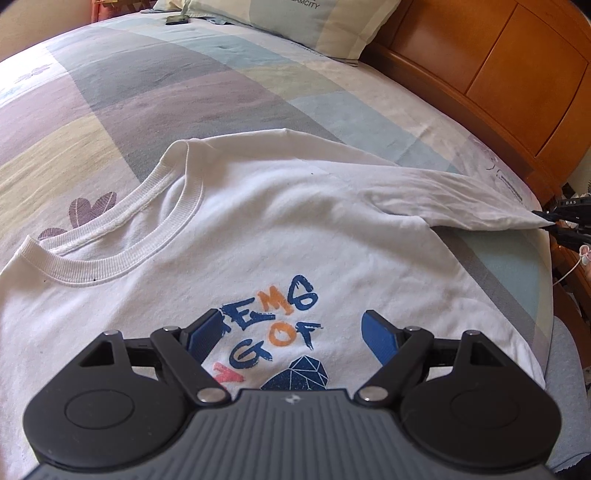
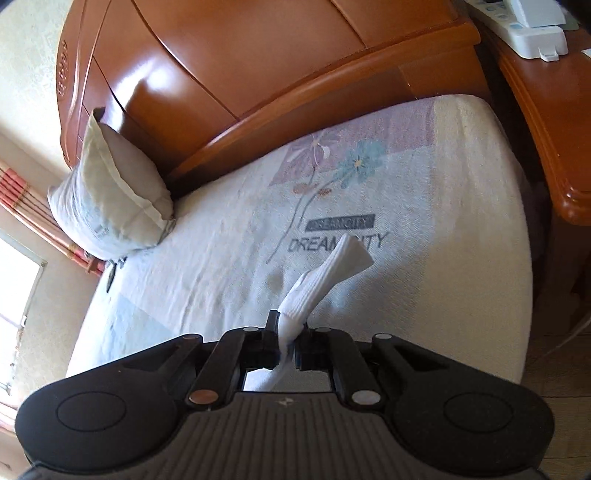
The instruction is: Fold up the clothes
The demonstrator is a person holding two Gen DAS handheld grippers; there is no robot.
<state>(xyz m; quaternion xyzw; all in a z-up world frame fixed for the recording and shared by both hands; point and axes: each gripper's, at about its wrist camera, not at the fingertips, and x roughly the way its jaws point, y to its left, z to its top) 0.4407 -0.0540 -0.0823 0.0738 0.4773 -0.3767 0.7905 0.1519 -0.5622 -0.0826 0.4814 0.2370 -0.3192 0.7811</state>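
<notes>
A white T-shirt [image 1: 258, 229] with a blue and orange print lies front up on the bed, its collar toward the left. My left gripper [image 1: 291, 317] hovers open just above the print, nothing between its blue pads. The shirt's right sleeve [image 1: 461, 199] is pulled out taut toward the bed's edge, where my right gripper [image 1: 554, 223] pinches its tip. In the right wrist view the right gripper [image 2: 290, 325] is shut on the bunched white sleeve [image 2: 325, 280], which sticks up past the jaws above the bedcover.
The patchwork bedcover [image 1: 147, 92] spreads beyond the shirt. A pillow [image 1: 295, 22] leans on the wooden headboard [image 1: 498, 74]. A small dark object [image 1: 177, 19] lies near the pillow. A wooden bedside table [image 2: 546, 110] with a white device [image 2: 528, 26] stands right of the bed.
</notes>
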